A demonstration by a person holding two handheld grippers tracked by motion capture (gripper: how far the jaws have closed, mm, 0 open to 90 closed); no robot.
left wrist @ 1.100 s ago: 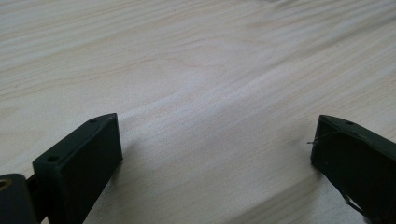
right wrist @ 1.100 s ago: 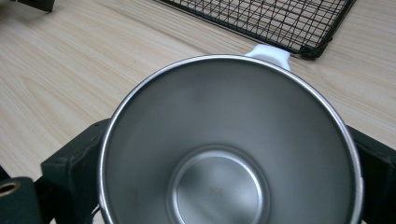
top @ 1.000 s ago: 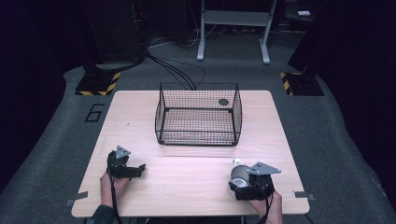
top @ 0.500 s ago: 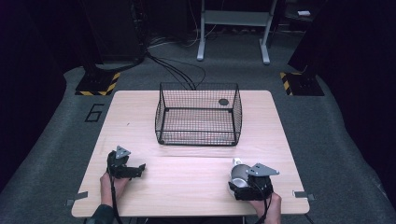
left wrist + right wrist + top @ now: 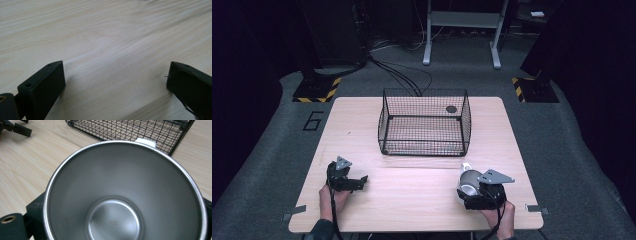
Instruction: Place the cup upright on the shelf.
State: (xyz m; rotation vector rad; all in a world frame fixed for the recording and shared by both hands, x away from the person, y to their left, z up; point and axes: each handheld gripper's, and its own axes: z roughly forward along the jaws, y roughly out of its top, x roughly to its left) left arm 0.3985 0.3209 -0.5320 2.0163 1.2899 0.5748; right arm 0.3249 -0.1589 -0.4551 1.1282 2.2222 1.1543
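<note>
Writing: "6" [image 5: 313,120] on the floor at 10 o'clock of the counter [image 5: 362,125].
Left hand-held gripper [image 5: 113,82]: jaws wide apart, empty, over bare counter.
Right hand-held gripper [image 5: 472,192]: clamped on steel cup [image 5: 125,192], at 5 o'clock of the wire basket [image 5: 424,122].

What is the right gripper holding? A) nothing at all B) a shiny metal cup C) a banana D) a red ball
B: the right gripper has a shiny metal cup between its jaws, and the right gripper view looks straight into its empty steel inside.
</note>
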